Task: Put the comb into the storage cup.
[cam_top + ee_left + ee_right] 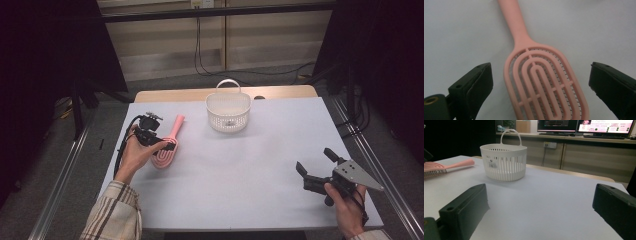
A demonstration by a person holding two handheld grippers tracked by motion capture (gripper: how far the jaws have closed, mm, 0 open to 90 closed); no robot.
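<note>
A pink vented hairbrush lies on the left side of the white table, its handle pointing away from me. My left gripper is open over the brush head. In the left gripper view the brush lies bristles down between the two spread jaws of my left gripper, which do not touch it. A white slotted basket with a loop handle stands at the back middle. At the near right my right gripper is open and holds nothing. In the right gripper view, my right gripper faces the basket and the brush.
The white table top has a wooden strip along its far edge. Metal rails run along both sides of the table. Cables hang down the wall behind. Monitors stand on a bench beyond the table in the right gripper view.
</note>
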